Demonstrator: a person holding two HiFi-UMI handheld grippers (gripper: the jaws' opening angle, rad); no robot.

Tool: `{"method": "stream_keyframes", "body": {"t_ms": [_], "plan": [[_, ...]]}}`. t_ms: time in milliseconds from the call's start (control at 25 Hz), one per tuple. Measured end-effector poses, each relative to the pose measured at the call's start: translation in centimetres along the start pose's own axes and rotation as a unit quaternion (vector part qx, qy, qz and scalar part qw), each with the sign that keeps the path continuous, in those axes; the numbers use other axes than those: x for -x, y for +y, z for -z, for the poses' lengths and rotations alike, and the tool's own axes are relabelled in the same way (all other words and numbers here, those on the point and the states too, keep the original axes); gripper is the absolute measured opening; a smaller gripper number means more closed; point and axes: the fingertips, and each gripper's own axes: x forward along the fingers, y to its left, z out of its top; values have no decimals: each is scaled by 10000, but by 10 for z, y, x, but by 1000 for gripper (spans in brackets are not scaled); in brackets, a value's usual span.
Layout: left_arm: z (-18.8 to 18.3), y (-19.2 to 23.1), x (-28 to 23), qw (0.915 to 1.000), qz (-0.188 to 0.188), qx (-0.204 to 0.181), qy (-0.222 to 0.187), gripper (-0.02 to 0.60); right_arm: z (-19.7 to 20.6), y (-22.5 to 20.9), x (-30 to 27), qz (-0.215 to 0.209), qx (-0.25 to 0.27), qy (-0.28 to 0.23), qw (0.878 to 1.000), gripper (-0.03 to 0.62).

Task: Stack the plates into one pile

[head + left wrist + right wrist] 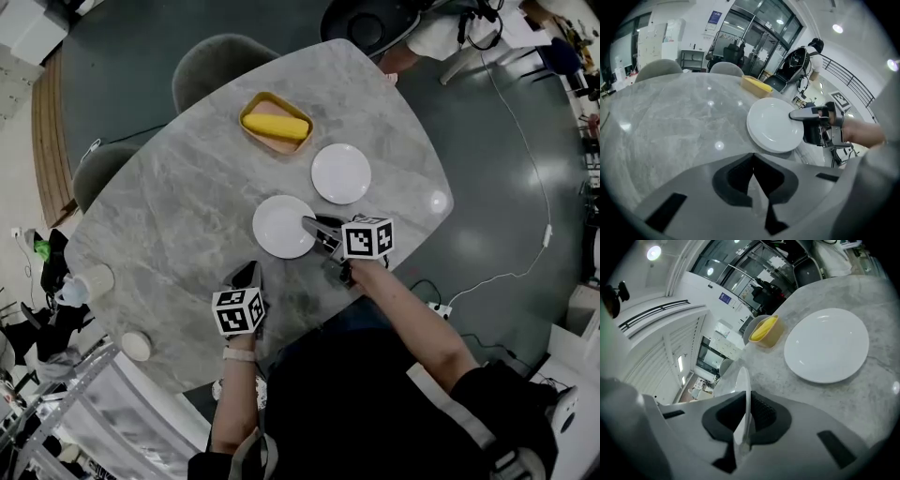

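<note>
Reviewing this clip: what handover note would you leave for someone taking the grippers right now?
Right gripper: shut on the rim of the near plate.
Left gripper: shut, empty, over the table.
Far plate: lying on the table, apart from the near plate.
Done: near plate gripped; nothing stacked.
Left: set the near plate on the far plate, release.

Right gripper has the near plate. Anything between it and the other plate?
Nothing visible. The right gripper grips the near plate by its rim; only bare table separates it from the far plate. The yellow dish sits off that line.
</note>
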Motion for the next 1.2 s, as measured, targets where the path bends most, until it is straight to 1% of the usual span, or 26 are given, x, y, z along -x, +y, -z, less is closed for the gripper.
{"method": "stream_keyframes", "body": {"t_ms": [320, 520, 760, 1040, 1200], "plan": [[-2, -20, -10, 9996, 150, -189, 113, 9, -34, -33, 41, 274, -278, -532, 9978, 38], [-3, -31, -17, 9991, 241, -314, 180, 9, -53, -51, 64, 361, -511, -831, 9946, 38], [-7, -40, -22, 9986, 214, -430, 230, 9, -78, -75, 90, 498, -684, -1121, 9901, 38], [-8, -42, -25, 9986, 180, -413, 267, 9, -92, -98, 106, 524, -873, -1315, 9861, 38], [-9, -43, -26, 9987, 161, -408, 270, 9, -93, -108, 108, 578, -946, -1343, 9847, 38]]}}
